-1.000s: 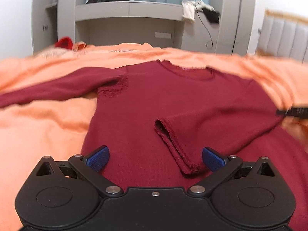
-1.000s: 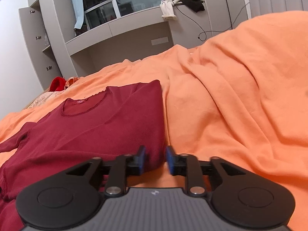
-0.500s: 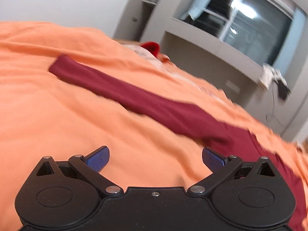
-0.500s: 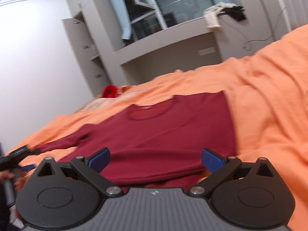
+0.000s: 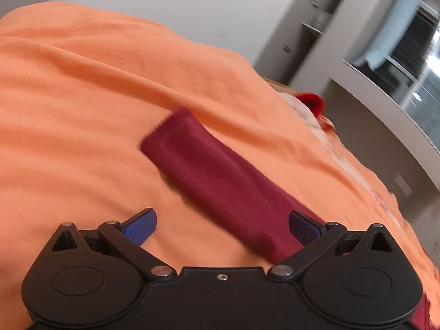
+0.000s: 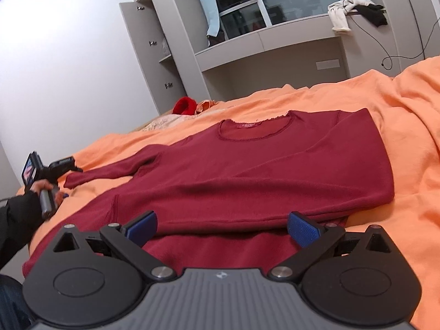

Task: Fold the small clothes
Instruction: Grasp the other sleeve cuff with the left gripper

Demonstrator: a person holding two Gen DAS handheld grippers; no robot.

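Left gripper (image 5: 222, 227) fingers apart, sleeve (image 5: 217, 181) running between them; right gripper (image 6: 222, 227) fingers apart over the sweater (image 6: 247, 170) hem

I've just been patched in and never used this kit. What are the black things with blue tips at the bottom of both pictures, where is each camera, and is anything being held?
Each picture comes from a fisheye camera on a hand-held gripper, looking forward along its two blue-padded fingers. There is no robot arm: a person carries one gripper in each hand.

The left gripper has its jaws wide apart over the outstretched sleeve of a dark red sweater, which lies on an orange blanket. It grips nothing. This picture is blurred.

The right gripper is also open and empty, low over the sweater. From here you see the whole garment lying flat, neckline away from the camera, with its right side already folded in over the body. At the far left, the person's hand holds the other gripper near the sleeve's cuff.
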